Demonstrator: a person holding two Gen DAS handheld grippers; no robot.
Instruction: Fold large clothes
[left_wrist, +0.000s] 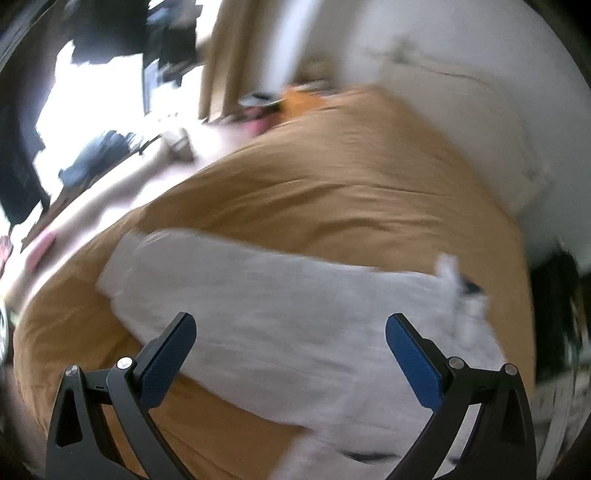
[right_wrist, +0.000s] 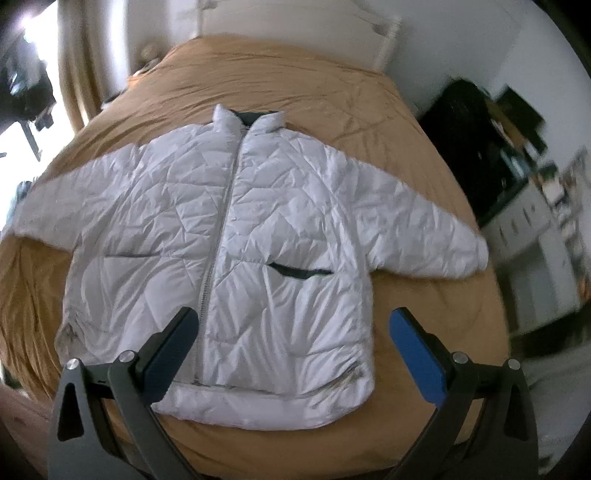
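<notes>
I see the white quilted jacket lying flat and face up on the bed, zipped closed, both sleeves spread outward and its collar toward the white headboard. My right gripper hangs above the jacket's hem, its blue-padded fingers spread wide and grasping nothing. My left gripper hovers over the jacket from the side, fingers likewise released and empty; that view is blurred. The tan cover is wrinkled around the jacket. A dark cabinet stands beside the bed.
</notes>
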